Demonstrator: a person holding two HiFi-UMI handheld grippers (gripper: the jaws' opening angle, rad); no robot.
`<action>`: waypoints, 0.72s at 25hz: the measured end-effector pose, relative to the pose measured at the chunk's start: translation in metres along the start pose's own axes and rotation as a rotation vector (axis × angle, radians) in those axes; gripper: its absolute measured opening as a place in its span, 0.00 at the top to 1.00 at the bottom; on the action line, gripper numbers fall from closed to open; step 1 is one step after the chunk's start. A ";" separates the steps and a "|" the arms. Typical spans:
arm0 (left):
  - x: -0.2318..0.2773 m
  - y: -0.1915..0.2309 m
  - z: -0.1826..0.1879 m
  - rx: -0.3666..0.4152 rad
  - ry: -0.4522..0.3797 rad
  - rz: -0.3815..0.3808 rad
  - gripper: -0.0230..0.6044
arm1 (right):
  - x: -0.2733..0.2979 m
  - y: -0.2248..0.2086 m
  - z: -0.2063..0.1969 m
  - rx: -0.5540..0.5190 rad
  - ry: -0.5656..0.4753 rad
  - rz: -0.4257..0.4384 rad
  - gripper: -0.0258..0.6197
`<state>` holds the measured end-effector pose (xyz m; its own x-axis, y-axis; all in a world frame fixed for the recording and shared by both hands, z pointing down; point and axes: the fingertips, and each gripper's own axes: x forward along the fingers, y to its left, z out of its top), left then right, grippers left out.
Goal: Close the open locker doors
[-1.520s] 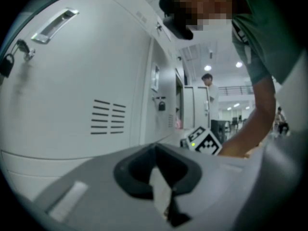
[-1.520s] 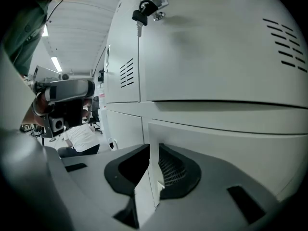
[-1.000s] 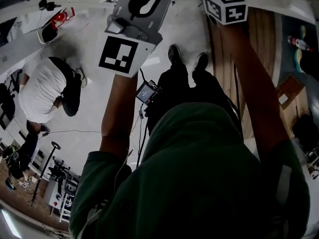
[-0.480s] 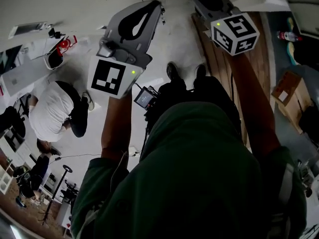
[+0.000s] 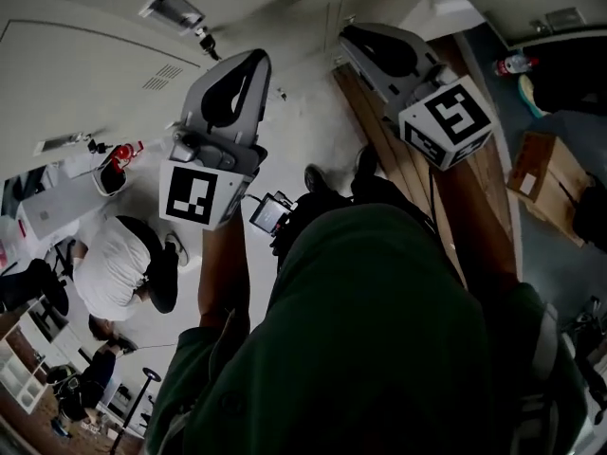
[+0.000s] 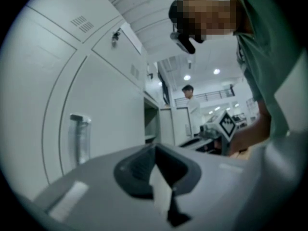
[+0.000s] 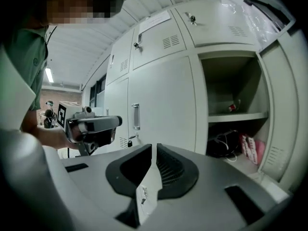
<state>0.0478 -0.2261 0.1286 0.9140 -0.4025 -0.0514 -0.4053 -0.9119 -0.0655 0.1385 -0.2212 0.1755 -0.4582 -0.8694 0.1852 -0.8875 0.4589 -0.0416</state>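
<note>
Ahead, grey locker door (image 7: pixel 279 105) swung open, left hand-held gripper (image 6: pixel 155 147), right hand-held gripper (image 7: pixel 154 147) both closed, empty

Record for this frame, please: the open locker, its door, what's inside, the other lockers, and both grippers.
open locker: ahead of the right gripper
door: swung out on the right, not yet closed
shelf: small red item on it
below shelf: dark bag, pink pack
other lockers: doors closed
left gripper: jaws together, empty
right gripper: jaws together, empty, touching nothing
</note>
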 end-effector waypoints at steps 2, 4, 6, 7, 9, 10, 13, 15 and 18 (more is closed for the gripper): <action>0.018 -0.012 0.007 0.030 -0.002 -0.016 0.96 | -0.021 -0.014 0.008 -0.007 -0.010 -0.019 0.91; 0.035 -0.022 0.017 0.057 -0.010 -0.041 0.96 | -0.040 -0.032 0.016 -0.016 -0.019 -0.048 0.91; 0.050 -0.030 0.028 0.074 -0.024 -0.064 0.96 | -0.059 -0.048 0.027 -0.029 -0.030 -0.077 0.91; 0.056 -0.035 0.034 0.079 -0.030 -0.072 0.96 | -0.068 -0.056 0.032 -0.033 -0.035 -0.092 0.91; 0.068 -0.046 0.043 0.083 -0.037 -0.087 0.96 | -0.090 -0.074 0.038 -0.035 -0.040 -0.128 0.91; 0.075 -0.052 0.046 0.079 -0.042 -0.096 0.96 | -0.101 -0.085 0.039 -0.035 -0.042 -0.147 0.91; 0.098 -0.071 0.054 0.055 -0.059 -0.130 0.96 | -0.134 -0.118 0.038 -0.033 -0.051 -0.202 0.91; 0.112 -0.084 0.057 0.050 -0.060 -0.150 0.96 | -0.155 -0.137 0.036 -0.027 -0.058 -0.231 0.91; 0.134 -0.105 0.057 0.058 -0.043 -0.181 0.96 | -0.185 -0.163 0.033 -0.022 -0.067 -0.262 0.91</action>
<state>0.2116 -0.1795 0.0721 0.9709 -0.2269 -0.0762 -0.2355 -0.9625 -0.1348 0.3659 -0.1414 0.1159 -0.2157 -0.9689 0.1216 -0.9753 0.2198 0.0209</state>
